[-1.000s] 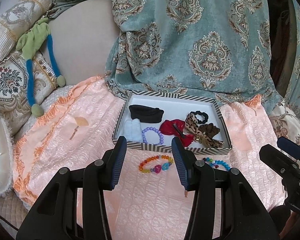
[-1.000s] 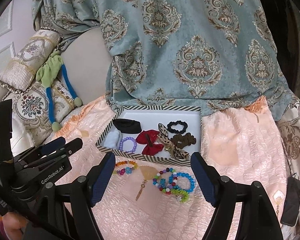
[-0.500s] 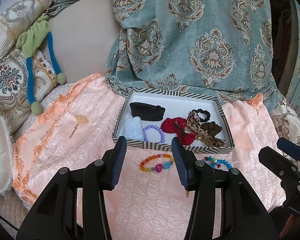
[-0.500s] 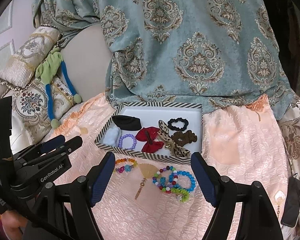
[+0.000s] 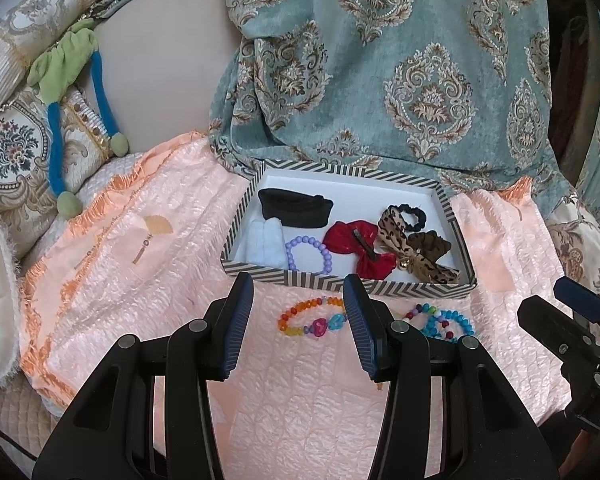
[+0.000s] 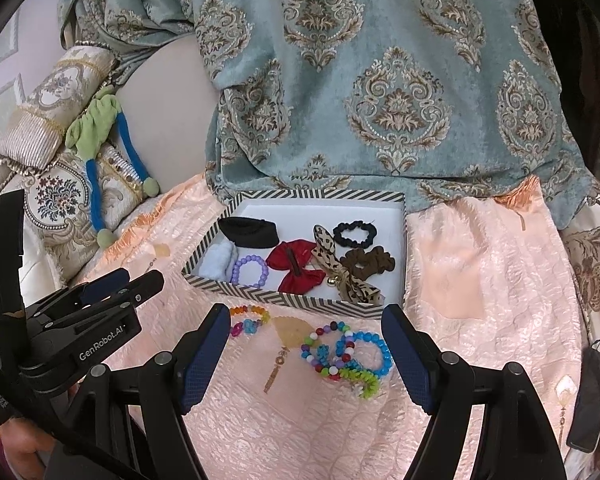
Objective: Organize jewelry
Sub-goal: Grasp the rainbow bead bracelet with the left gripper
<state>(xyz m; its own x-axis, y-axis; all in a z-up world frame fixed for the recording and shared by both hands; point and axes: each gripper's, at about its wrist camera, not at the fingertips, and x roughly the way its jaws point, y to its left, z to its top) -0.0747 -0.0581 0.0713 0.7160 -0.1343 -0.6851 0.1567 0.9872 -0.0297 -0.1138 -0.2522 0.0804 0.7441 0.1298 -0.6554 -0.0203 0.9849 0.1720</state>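
A striped box (image 5: 342,285) (image 6: 284,303) on the pink quilt holds a purple bead bracelet (image 5: 309,255) (image 6: 250,269), a red bow (image 5: 360,251), a leopard bow (image 5: 418,254), black and brown scrunchies and a black pouch. In front of the box lie an orange beaded bracelet (image 5: 311,317) (image 6: 249,319) and a pile of blue and multicolour bracelets (image 6: 347,352) (image 5: 442,322). My left gripper (image 5: 298,322) is open and empty, above the orange bracelet. My right gripper (image 6: 306,354) is open and empty, above the pile.
The pink quilt (image 5: 140,264) covers a sofa seat. A teal patterned cloth (image 5: 380,60) hangs behind the box. Embroidered cushions (image 5: 16,148) and a green and blue plush (image 5: 64,76) lie at the left. A dark phone (image 6: 588,396) lies at the right edge.
Both grippers have shifted slightly, and the box sits a little higher in the views. Both stay open and empty.
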